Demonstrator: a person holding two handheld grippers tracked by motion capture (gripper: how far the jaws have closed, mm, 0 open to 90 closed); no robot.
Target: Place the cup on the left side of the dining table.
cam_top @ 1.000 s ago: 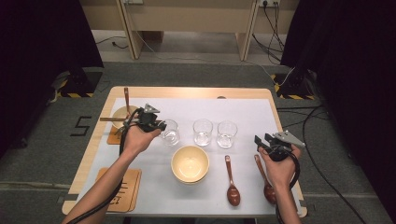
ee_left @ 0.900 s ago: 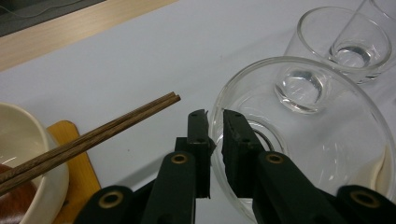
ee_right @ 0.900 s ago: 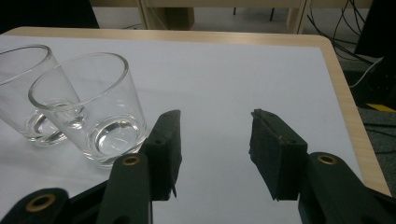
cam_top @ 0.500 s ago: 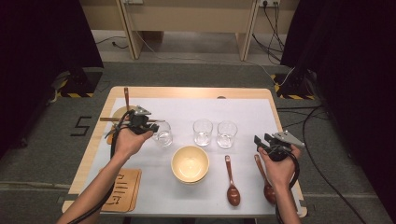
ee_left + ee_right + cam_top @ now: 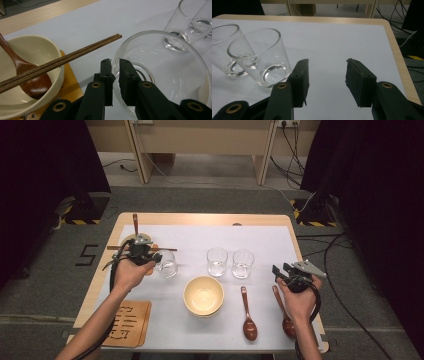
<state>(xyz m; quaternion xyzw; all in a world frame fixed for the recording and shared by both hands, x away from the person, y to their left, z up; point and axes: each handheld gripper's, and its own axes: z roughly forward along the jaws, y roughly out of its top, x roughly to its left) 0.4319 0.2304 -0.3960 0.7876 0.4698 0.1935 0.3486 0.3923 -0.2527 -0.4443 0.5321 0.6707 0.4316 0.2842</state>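
Note:
My left gripper (image 5: pixel 158 257) is shut on the near rim of a clear glass (image 5: pixel 168 266), one jaw inside the rim and one outside; the left gripper view shows the pinch (image 5: pixel 115 75) on the tilted glass (image 5: pixel 172 75). Just left of it a cream bowl (image 5: pixel 37 50) holds a brown spoon (image 5: pixel 30 80), with chopsticks (image 5: pixel 75 56) laid across its rim. My right gripper (image 5: pixel 276 271) hovers open at the table's right side, nothing between its jaws (image 5: pixel 327 75). Two more empty glasses (image 5: pixel 217 261) (image 5: pixel 243 263) stand mid-table, left of the right gripper.
A second cream bowl (image 5: pixel 203 295) sits near the table's front centre. Two brown spoons (image 5: pixel 248 320) (image 5: pixel 283 312) lie to its right, the second by my right hand. A wooden coaster (image 5: pixel 127 322) lies at the front left. A white mat (image 5: pixel 250 237) covers the tabletop.
My left hand has carried the glass leftward, toward the bowl with the chopsticks. The right hand has stayed where it was.

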